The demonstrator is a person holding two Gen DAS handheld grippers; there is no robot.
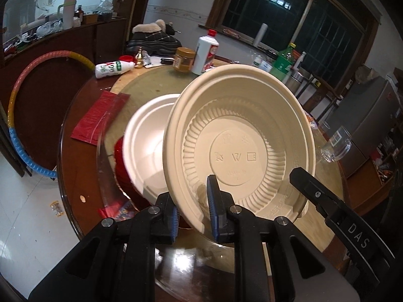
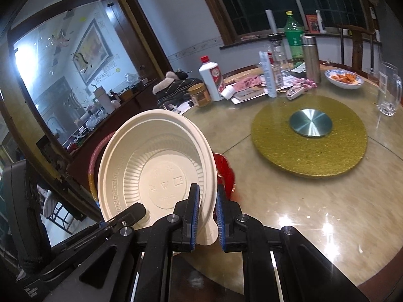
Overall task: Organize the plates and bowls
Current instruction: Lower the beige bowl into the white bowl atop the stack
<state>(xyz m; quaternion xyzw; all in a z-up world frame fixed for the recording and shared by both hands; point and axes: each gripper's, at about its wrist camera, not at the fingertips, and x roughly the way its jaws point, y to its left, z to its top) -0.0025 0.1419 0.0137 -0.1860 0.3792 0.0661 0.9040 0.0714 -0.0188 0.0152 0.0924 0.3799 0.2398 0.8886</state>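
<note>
Closest to the left wrist camera, the left gripper (image 1: 192,210) is clamped on the near rim of a cream bowl (image 1: 239,151), one blue pad inside the rim and one outside. That bowl is tilted up on edge, its ribbed inside and stamped base facing the camera. At the right of that view the black finger of the right gripper (image 1: 302,178) reaches over the bowl's right rim. Seen from the right wrist camera, the right gripper (image 2: 207,216) is likewise closed tight, pinching the cream bowl (image 2: 156,166) by a small tab on its rim, and the left gripper's finger (image 2: 131,214) comes in at the bowl's lower left edge. Both grippers thus hold the same bowl above the near edge of the round desk (image 2: 289,201).

Just behind it on the left, a white bowl (image 1: 146,146) stands over something red (image 1: 119,161) on the desk. Left of these lies a red packet (image 1: 97,118). Farther right on the desk sits a gold turntable mat (image 2: 309,156) with a metal disc (image 2: 310,122) at its middle. At the far edge stand a white bottle with a red cap (image 2: 211,78), a brown jar (image 2: 199,95), a green bottle (image 2: 293,37), a steel flask (image 2: 311,58), a dish of food (image 2: 343,78) and a glass mug (image 2: 388,93).
</note>
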